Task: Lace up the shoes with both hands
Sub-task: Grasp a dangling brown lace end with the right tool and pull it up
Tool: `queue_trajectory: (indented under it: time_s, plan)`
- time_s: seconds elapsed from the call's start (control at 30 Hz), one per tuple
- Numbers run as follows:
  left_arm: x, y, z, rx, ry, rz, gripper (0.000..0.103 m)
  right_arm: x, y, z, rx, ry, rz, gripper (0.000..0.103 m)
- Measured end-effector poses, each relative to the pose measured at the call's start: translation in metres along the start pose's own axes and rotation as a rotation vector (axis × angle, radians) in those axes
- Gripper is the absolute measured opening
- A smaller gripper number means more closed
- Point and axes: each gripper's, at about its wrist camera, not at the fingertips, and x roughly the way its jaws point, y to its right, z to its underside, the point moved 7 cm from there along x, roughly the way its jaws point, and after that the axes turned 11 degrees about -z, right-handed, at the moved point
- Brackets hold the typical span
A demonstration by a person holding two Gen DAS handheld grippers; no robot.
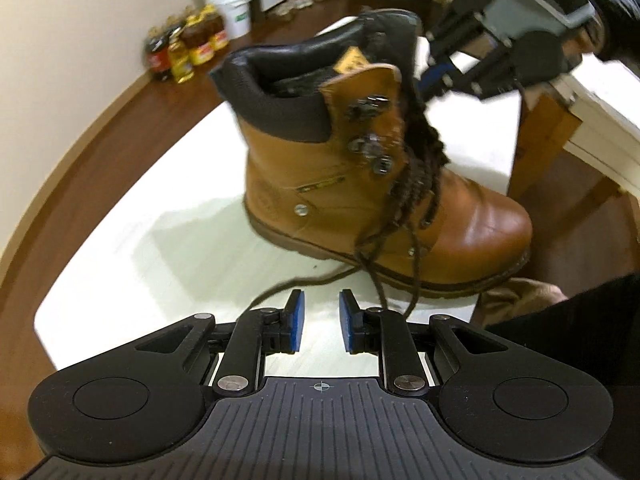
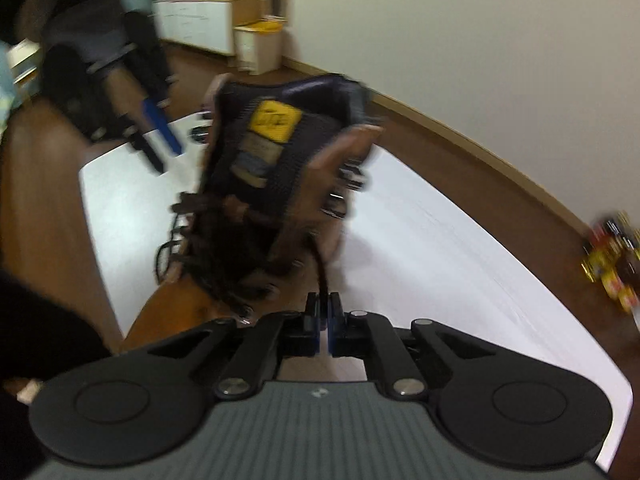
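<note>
A tan leather boot (image 1: 360,184) with a black collar and dark brown laces (image 1: 416,176) stands on a white table (image 1: 120,272). In the left wrist view my left gripper (image 1: 322,314) hangs open just in front of the boot's side. Nothing sits between its blue pads (image 1: 297,320), and loose lace ends (image 1: 384,292) trail beside them. My right gripper (image 2: 324,308) is over the boot's toe, shut on a lace (image 2: 320,268) that runs up to the eyelets. The right wrist view is blurred. The right gripper (image 1: 432,76) also shows by the boot's tongue.
Oil bottles (image 1: 188,48) and a white bucket (image 1: 236,4) stand on the wooden floor by the wall. A wooden-legged piece of furniture (image 1: 536,140) stands close past the boot's toe. A white cabinet (image 2: 196,20) and a cardboard box (image 2: 260,48) are farther off. A dark sleeve (image 1: 560,332) is at the right.
</note>
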Motion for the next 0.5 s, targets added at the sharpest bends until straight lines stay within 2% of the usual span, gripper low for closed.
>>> queue_trajectory:
  time_s: [0.1, 0.23, 0.33, 0.43, 0.5]
  plan:
    - [0.009, 0.011, 0.001, 0.096, 0.047, 0.024, 0.02, -0.016, 0.01, 0.008, 0.06, -0.033, 0.117, 0.003]
    - [0.018, 0.023, -0.001, 0.255, 0.122, 0.037, 0.02, -0.039, 0.023, 0.029, 0.166, -0.119, 0.326, 0.003]
    - [0.02, 0.031, -0.003, 0.323, 0.169, 0.056, 0.021, -0.045, 0.027, 0.044, 0.237, -0.184, 0.399, 0.003]
    - [0.02, 0.036, -0.006, 0.358, 0.207, 0.072, 0.021, -0.03, 0.015, 0.05, 0.209, -0.247, 0.45, 0.003]
    - [0.021, 0.037, -0.006, 0.364, 0.213, 0.079, 0.021, -0.032, 0.023, 0.064, 0.215, -0.289, 0.509, 0.003]
